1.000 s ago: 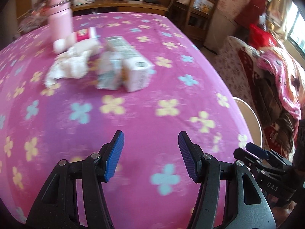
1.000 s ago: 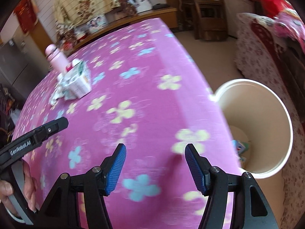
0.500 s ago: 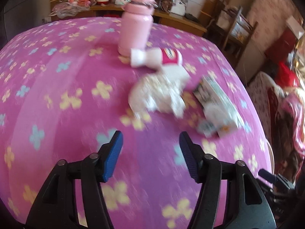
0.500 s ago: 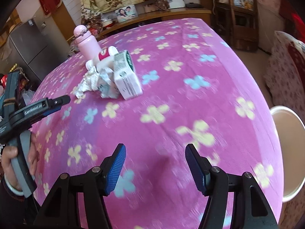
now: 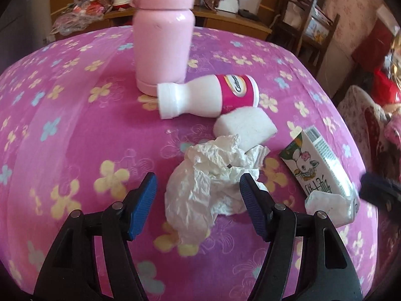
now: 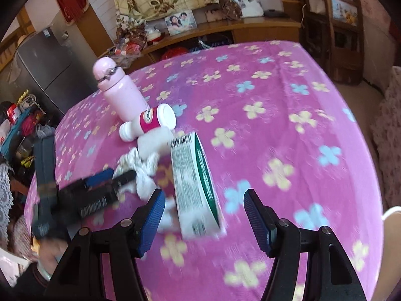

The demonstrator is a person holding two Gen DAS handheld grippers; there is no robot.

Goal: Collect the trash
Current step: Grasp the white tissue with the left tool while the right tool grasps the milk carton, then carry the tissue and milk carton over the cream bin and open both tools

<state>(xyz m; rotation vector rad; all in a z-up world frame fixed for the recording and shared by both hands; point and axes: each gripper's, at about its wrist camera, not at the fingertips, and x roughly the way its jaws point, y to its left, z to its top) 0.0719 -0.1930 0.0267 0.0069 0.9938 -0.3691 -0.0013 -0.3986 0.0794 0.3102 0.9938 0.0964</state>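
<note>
Both grippers brought up to the trash, jaws wide, nothing held.
Left view: left gripper (image 5: 198, 195) is now set astride the tissue (image 5: 210, 178). Right view: right gripper (image 6: 204, 208) is now aligned on the carton (image 6: 193, 185); pickup is judged imminent.

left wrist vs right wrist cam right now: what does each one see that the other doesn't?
Left wrist only: the carton's illustrated face and open left gripper framing the crumpled white tissue.

Right wrist only: open right gripper around the green-and-white drink carton, grey fridge, framed photo, and the left gripper from outside.

Both: pink flowered tablecloth, upright pink flask, lying white bottle with magenta label, white sponge block, tissue, carton.
</note>
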